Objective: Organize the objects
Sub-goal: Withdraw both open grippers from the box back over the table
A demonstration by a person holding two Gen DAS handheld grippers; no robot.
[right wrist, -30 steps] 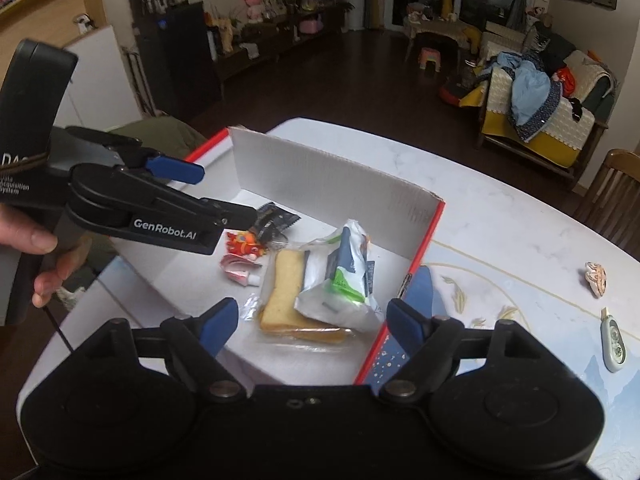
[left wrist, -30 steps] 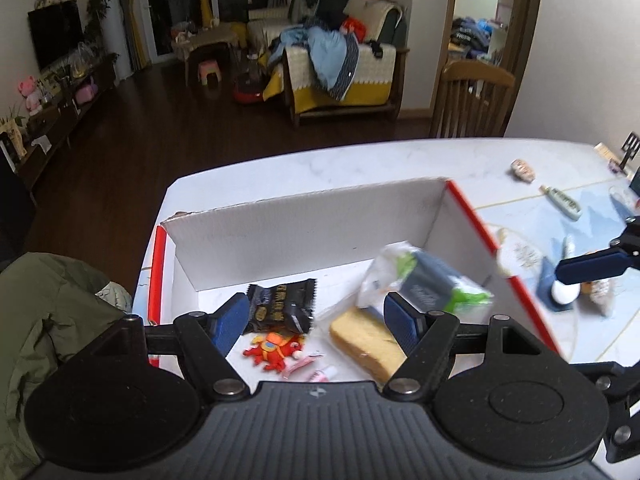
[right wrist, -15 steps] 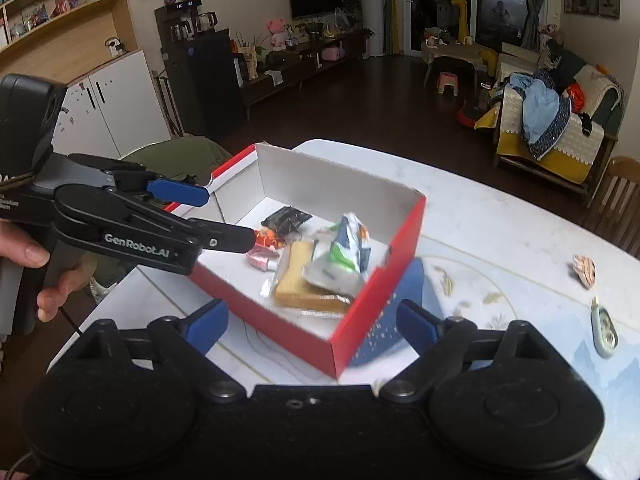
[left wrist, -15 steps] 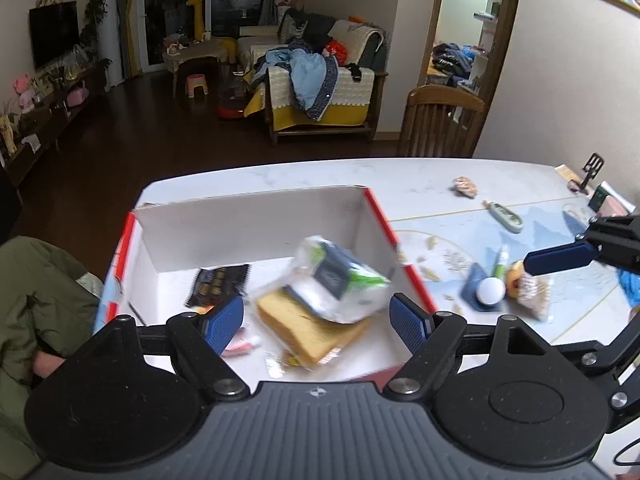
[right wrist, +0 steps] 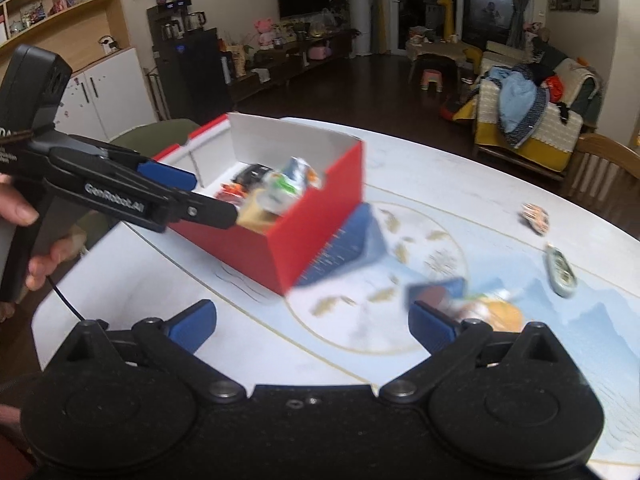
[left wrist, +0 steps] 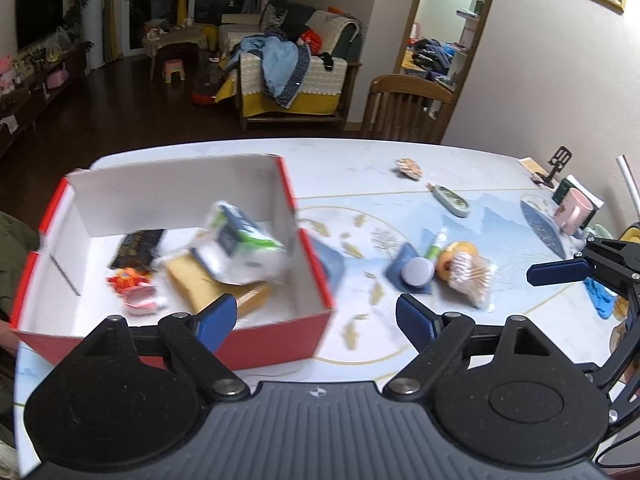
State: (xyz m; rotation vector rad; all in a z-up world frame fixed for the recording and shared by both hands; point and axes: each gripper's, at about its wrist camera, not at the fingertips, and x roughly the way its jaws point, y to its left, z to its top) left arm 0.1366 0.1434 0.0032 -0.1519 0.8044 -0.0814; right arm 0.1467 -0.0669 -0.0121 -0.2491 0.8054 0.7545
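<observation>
Red box [left wrist: 276, 340] sits beyond the spread, empty left tongs [left wrist: 316, 320].

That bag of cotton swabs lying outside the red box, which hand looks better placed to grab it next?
Probably the right. The right gripper is open and empty, with the cotton swab bag just off its right jaw, while the left gripper sits nearer the red box.

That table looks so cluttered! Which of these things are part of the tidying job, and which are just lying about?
Part of the job:
red box, already holding a bread pack and a green pouch
loose cotton swabs, white lid, small tube
left gripper and right gripper, both open

Just lying about:
pink mug
wooden chair
sofa
</observation>
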